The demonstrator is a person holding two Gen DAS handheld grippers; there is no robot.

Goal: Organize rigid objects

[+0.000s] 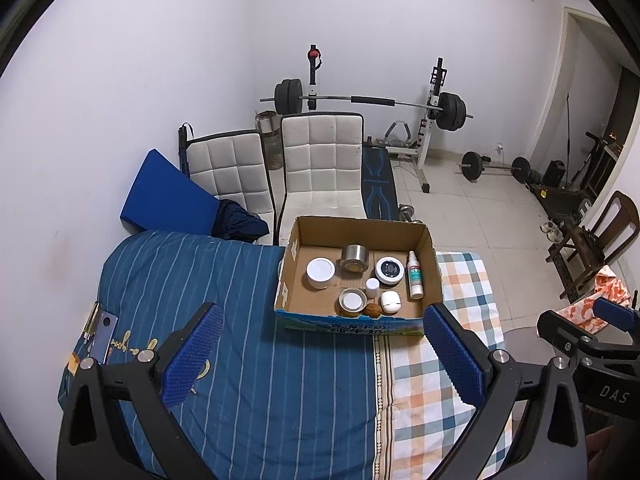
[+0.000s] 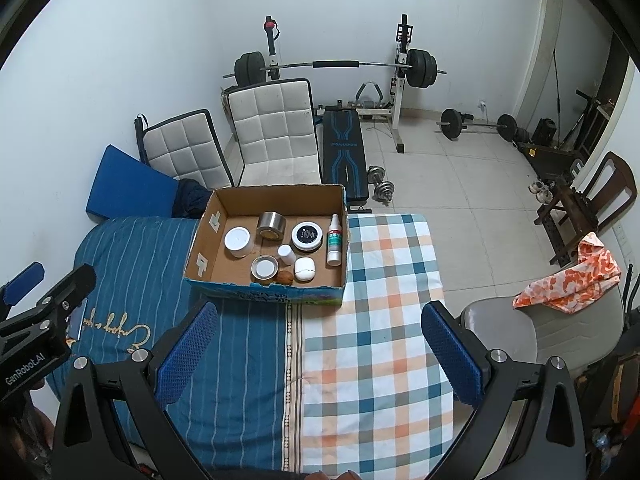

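Observation:
A cardboard box (image 1: 424, 240) (image 2: 200, 236) sits on the bed, holding several items: a white jar (image 1: 320, 273) (image 2: 238, 242), a metal tin (image 1: 354, 259) (image 2: 270, 225), a black-lidded jar (image 1: 389, 270) (image 2: 307, 236), a spray bottle (image 1: 415, 276) (image 2: 334, 246), a small white bottle (image 1: 372, 287) (image 2: 287, 255), a round tin (image 1: 352, 301) (image 2: 264, 269), a walnut (image 1: 373, 310) (image 2: 285, 277) and a white case (image 1: 390, 302) (image 2: 305, 269). My left gripper (image 1: 320, 354) and right gripper (image 2: 320, 356) hover open and empty above the bedding, short of the box.
Blue striped bedding (image 1: 224, 280) and a checked sheet (image 2: 380, 320) cover the bed. A phone (image 1: 104, 334) lies at the left. Two white chairs (image 1: 320, 160), a blue cushion (image 1: 160, 192), a barbell rack (image 1: 428, 112) and a grey chair with an orange cloth (image 2: 568, 280) stand around.

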